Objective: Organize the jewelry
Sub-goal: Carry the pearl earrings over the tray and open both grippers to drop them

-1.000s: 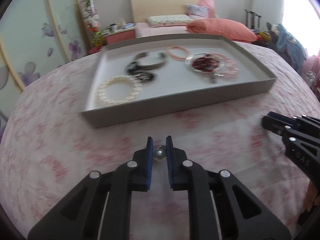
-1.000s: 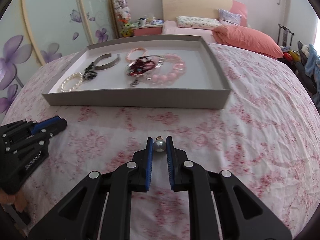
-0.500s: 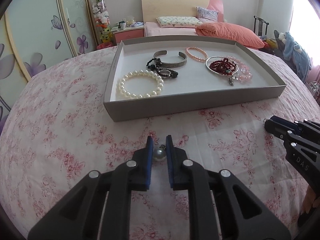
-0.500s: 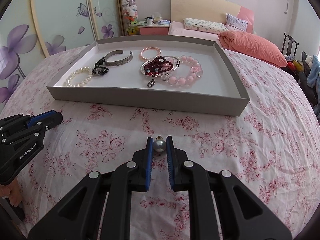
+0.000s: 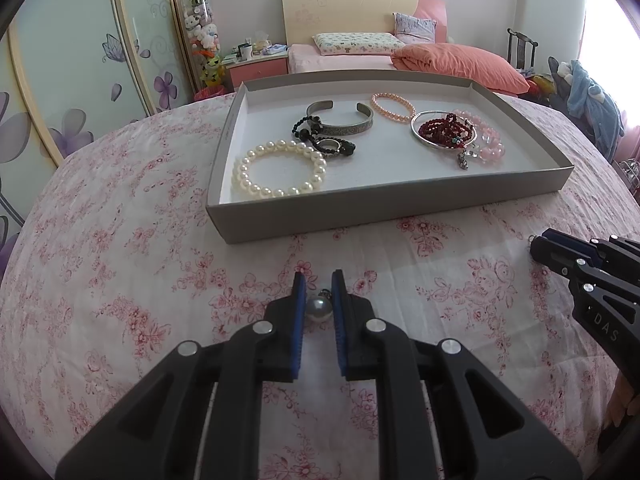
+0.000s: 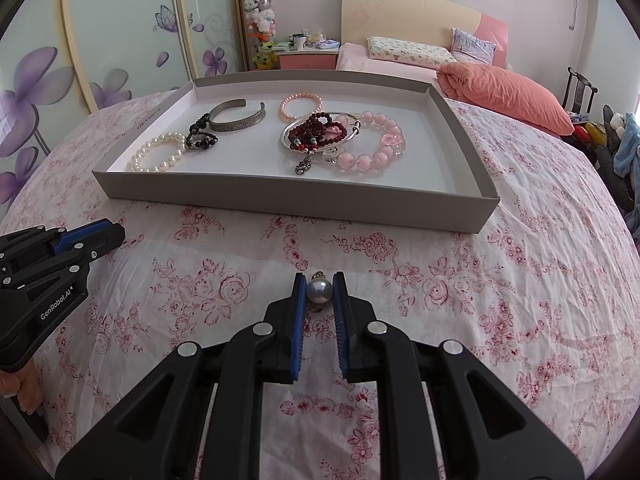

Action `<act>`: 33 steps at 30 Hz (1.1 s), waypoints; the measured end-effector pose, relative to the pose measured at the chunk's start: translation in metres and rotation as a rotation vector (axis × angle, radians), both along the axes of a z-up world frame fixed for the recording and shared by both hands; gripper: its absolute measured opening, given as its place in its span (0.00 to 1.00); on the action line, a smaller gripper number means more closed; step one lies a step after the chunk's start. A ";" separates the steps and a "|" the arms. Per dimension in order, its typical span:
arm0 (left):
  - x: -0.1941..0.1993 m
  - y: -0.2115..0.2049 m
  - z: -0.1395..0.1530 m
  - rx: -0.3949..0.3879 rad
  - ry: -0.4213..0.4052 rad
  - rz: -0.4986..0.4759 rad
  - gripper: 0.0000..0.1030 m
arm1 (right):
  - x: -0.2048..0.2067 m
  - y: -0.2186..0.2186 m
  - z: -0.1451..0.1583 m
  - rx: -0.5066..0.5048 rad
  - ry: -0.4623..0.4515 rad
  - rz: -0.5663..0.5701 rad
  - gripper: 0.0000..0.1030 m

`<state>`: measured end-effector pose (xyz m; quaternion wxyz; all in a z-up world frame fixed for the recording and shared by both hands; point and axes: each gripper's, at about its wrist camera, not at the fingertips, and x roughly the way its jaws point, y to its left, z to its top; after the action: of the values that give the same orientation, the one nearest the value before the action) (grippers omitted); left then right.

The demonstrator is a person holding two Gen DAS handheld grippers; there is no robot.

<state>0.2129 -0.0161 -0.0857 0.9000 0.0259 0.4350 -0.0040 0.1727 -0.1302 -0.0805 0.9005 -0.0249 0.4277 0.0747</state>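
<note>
My left gripper (image 5: 318, 286) is shut on a grey pearl earring (image 5: 318, 309), held above the floral cloth in front of the grey tray (image 5: 384, 204). My right gripper (image 6: 319, 280) is shut on a second grey pearl earring (image 6: 319, 290), also short of the tray (image 6: 280, 196). In the tray lie a white pearl bracelet (image 5: 279, 169), a silver cuff (image 5: 340, 120), black beads (image 5: 320, 140), a small pink bead bracelet (image 5: 393, 107), dark red beads in a silver bangle (image 5: 444, 132) and large pink beads (image 6: 372, 148).
The tray sits on a table under a pink floral cloth (image 6: 440, 280). Each gripper shows at the side of the other's view: the right one (image 5: 588, 268) and the left one (image 6: 52, 252). A bed (image 5: 400, 52) and sliding doors stand behind.
Both grippers have drawn back from the tray and steadied, each still holding its pearl earring. The tray now sits farther off and sharper in both views.
</note>
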 end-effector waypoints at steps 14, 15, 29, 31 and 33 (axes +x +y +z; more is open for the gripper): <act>-0.035 0.013 0.029 -0.142 -0.136 -0.008 0.13 | -0.037 -0.015 0.042 0.092 -0.191 -0.050 0.14; -0.042 0.011 0.036 -0.138 -0.180 -0.009 0.13 | -0.042 -0.014 0.047 0.088 -0.227 -0.050 0.14; -0.080 -0.015 0.073 -0.021 -0.477 -0.012 0.13 | -0.082 0.007 0.091 0.012 -0.630 -0.052 0.14; -0.079 -0.016 0.074 -0.023 -0.482 -0.014 0.13 | -0.082 0.008 0.092 0.014 -0.640 -0.052 0.14; -0.077 -0.017 0.075 -0.028 -0.480 -0.013 0.13 | -0.081 0.008 0.092 0.015 -0.639 -0.052 0.14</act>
<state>0.1355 -0.0328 -0.0108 0.9779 0.0166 0.2082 -0.0096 0.0917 -0.1223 0.0112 0.9910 -0.0295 0.1232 0.0433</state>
